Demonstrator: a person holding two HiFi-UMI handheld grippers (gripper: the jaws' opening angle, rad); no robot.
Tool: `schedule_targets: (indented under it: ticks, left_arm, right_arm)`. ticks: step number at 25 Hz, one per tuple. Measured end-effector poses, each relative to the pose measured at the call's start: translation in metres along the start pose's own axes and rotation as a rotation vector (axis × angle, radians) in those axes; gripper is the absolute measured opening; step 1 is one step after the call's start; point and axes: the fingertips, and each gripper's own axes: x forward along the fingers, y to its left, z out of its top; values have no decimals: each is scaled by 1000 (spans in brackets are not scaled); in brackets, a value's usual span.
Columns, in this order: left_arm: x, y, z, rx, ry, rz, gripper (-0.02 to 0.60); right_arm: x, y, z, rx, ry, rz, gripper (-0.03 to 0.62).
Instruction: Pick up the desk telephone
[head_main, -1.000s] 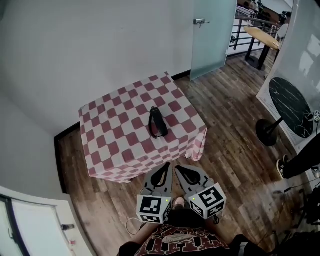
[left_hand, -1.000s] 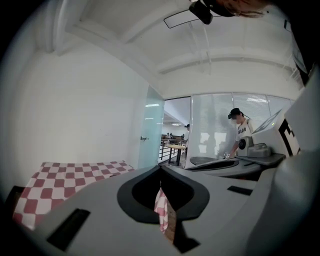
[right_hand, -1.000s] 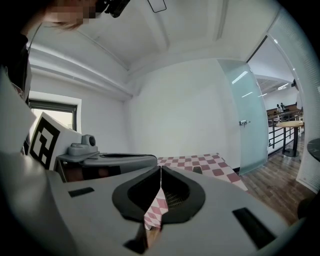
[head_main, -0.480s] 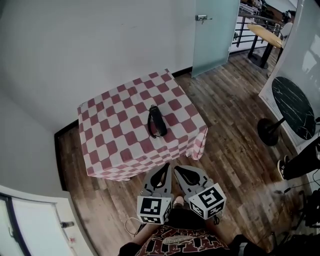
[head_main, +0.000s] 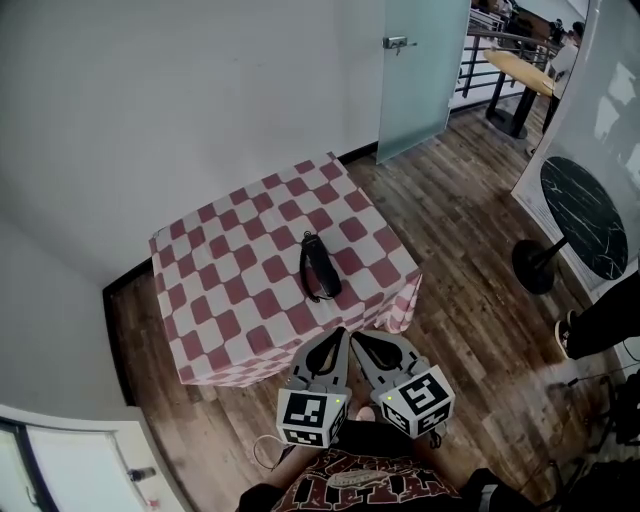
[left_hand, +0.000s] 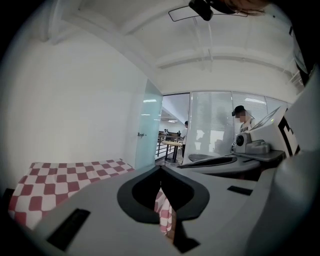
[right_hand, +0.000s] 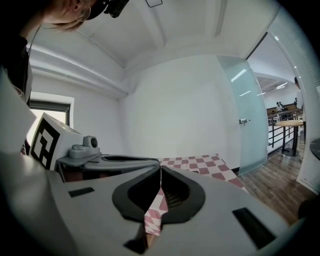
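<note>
1. The desk telephone (head_main: 319, 268) lies around the middle of the checked tablecloth (head_main: 230, 300), a little towards the near edge. It is a dark, long, narrow shape.
2. It looks like hard, smooth plastic, so probably stiff, fairly light and a little slippery. If a handset sits loose on a base, it could tip off.
3. The best hold, I judge, is across its narrow width, one gripper at each long side.
4. The tablecloth is soft, red and white, draping over the edges — it may slide under a push.
5. The left gripper (head_main: 340, 333) and right gripper (head_main: 356, 336) sit side by side at the tablecloth's near edge, apart from the phone — both have jaws pressed together on nothing.
</note>
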Motion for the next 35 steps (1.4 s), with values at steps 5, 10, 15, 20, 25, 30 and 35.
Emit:
schedule_targets:
  ticks: [5,10,15,20,25,30,35]
  left_arm:
    - [16,32,3,-8,11,-22,8]
    - [25,66,6,-8,14,-30,8]
    - [31,90,9,-13,16,-46,8]
    - [31,109,5,-11,30,-63,8]
    - [35,119,6,-14,34,-76,8]
    - [41,126,6,-32,39,-78,8]
    - [56,135,4,-60,47,-66,8]
  right_arm:
    - [32,-9,8,3,4,-25,20]
    - [64,-14,13,7,6,-42,20]
    - [90,-16,16,15,4,-55,20]
    - [108,-16,13,35,5,-83,20]
    - [121,-15,10,54,18,-89,20]
    - [130,-20,13,51,22,-93,20]
    - [145,-31,12,53,51,-60,20]
